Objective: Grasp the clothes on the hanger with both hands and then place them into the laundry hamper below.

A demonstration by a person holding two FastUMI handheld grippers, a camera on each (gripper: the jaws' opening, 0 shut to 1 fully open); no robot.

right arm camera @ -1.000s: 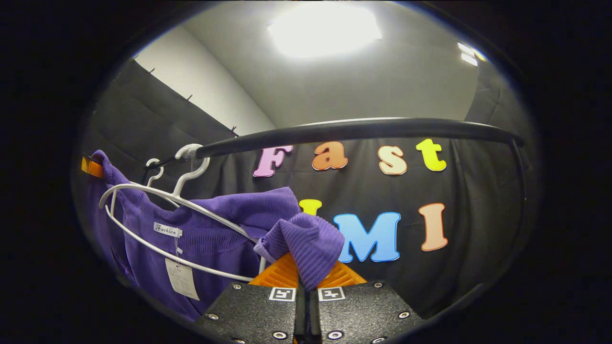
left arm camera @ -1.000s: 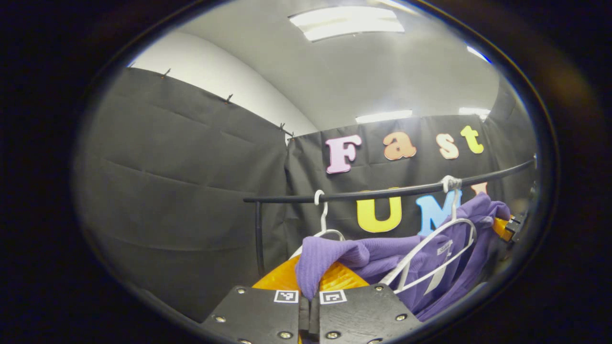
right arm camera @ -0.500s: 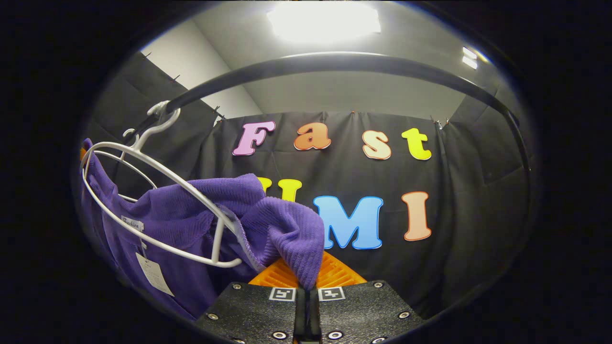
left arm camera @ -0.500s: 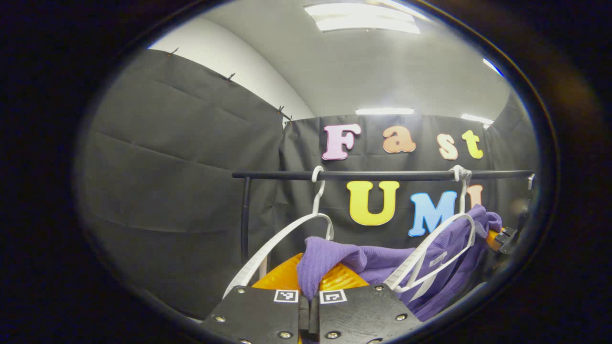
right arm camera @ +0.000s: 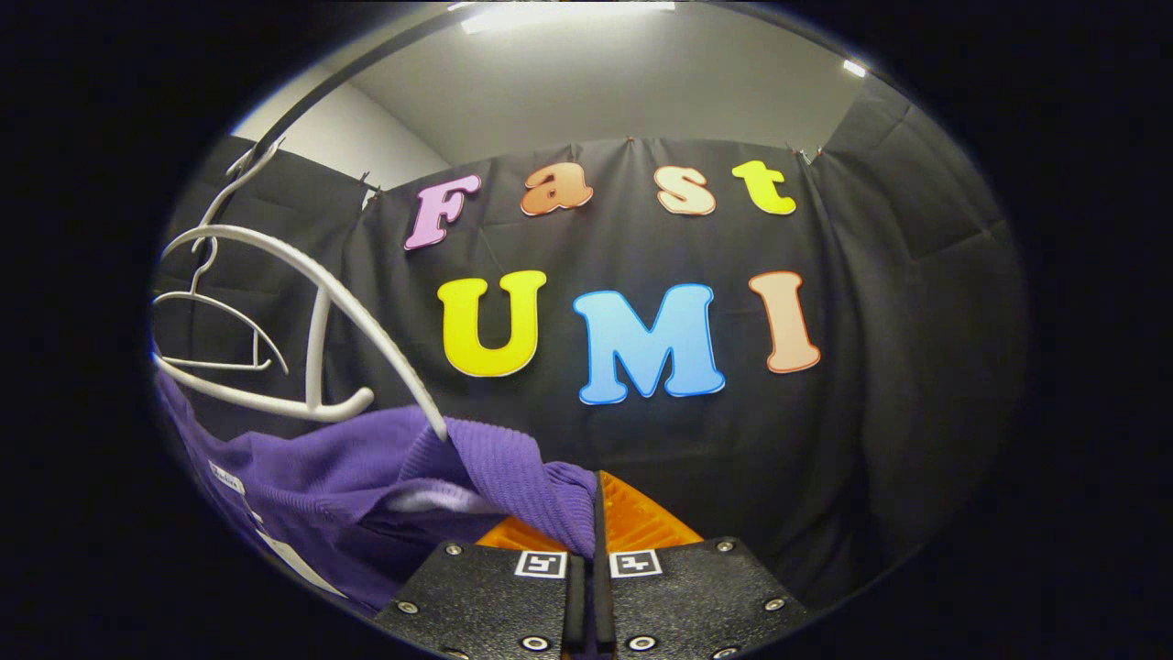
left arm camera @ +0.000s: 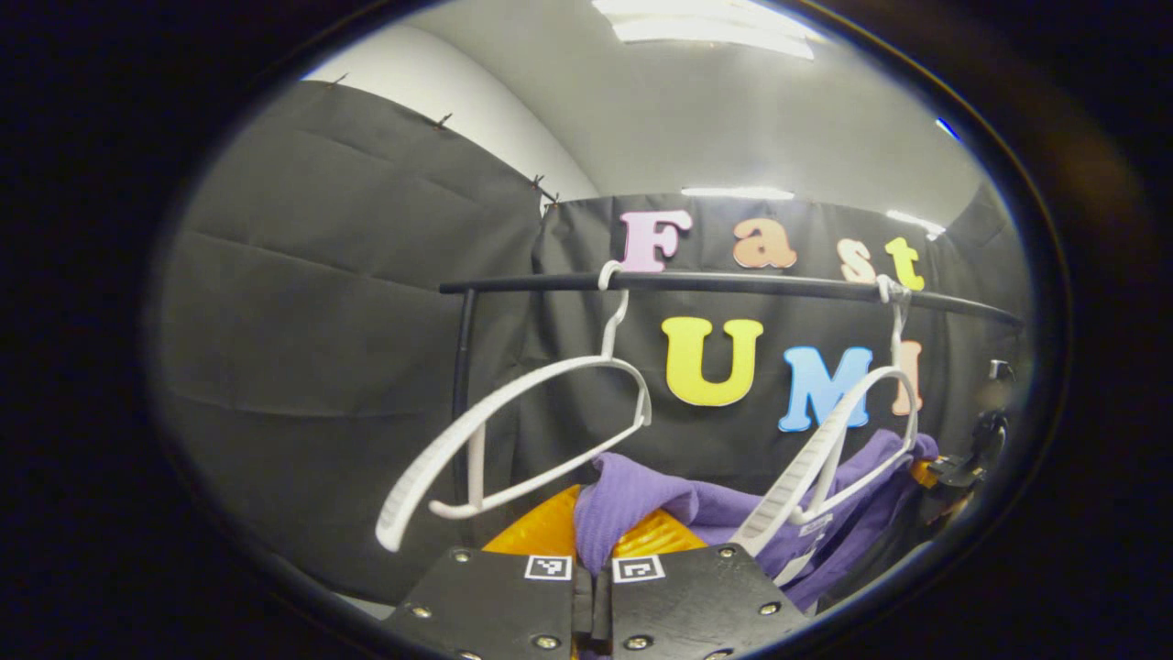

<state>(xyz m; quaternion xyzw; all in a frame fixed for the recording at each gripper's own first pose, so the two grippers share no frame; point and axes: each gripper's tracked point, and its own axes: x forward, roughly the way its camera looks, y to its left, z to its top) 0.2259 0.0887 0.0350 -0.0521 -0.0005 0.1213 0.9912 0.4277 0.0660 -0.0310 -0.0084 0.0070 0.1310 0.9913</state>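
1. Now clamped at both ends: left gripper pinching a fold of the purple garment between its orange fingers, right gripper pinching another fold the same way, jaws narrow on cloth in both views.
2. Garment hanging low under the black rail, off the top of the white hanger near the rail's right end but seemingly draped behind its lower bar.
3. Risk: cloth snagging on that hanger, judging by the arm crossing just above the fabric in the right gripper view; a straight downward pull likely to drag the hanger off the rail or stretch the knit.
4. Risk: thin pinches slipping from either pair of fingers under the garment's weight, dropping one end outside the hamper.
5. Second white hanger, bare, toward the rail's left end beside the upright post; close enough to catch a swinging sleeve.
6. Hamper below, out of sight, so aim uncertain.
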